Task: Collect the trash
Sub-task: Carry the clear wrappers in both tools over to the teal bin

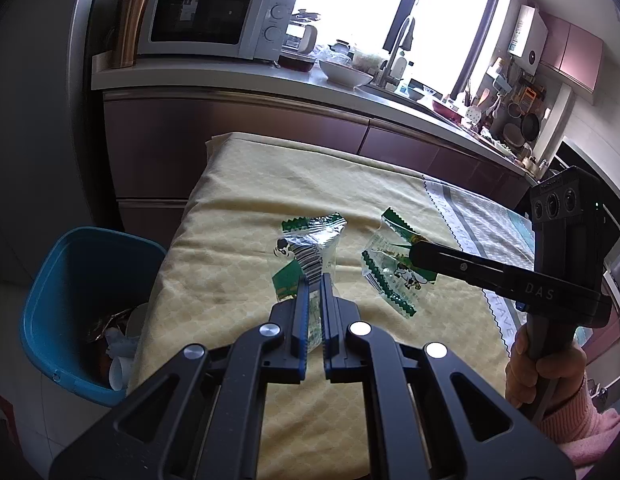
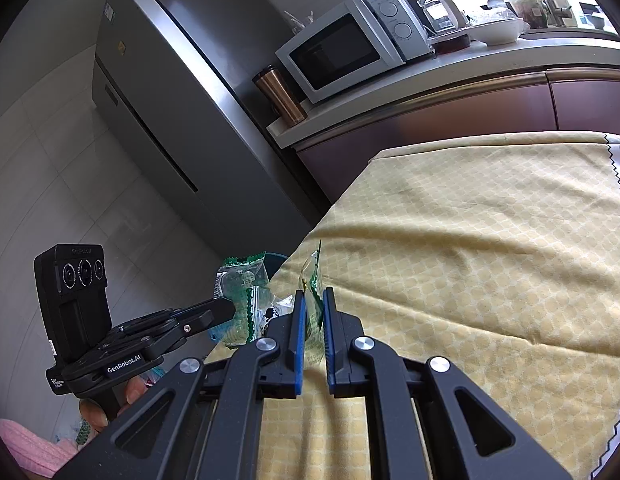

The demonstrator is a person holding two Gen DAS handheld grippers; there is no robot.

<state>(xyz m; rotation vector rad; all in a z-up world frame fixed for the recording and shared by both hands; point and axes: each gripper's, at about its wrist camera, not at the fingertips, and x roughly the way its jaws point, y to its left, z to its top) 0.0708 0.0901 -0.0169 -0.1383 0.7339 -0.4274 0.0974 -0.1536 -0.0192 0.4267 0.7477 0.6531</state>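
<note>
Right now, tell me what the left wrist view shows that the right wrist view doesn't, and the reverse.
Only the left wrist view: the blue trash bin with trash inside, beside the table, and the sink faucet by the window.

Only the right wrist view: the grey fridge.

Both: the yellow tablecloth, the microwave, and each gripper shut on a clear green-edged wrapper, the left gripper on one wrapper, the right gripper on another wrapper.

The blue bin at the table's left is partly hidden behind the tablecloth, its contents are too dark to tell, and the far counter items are too small to tell.
</note>
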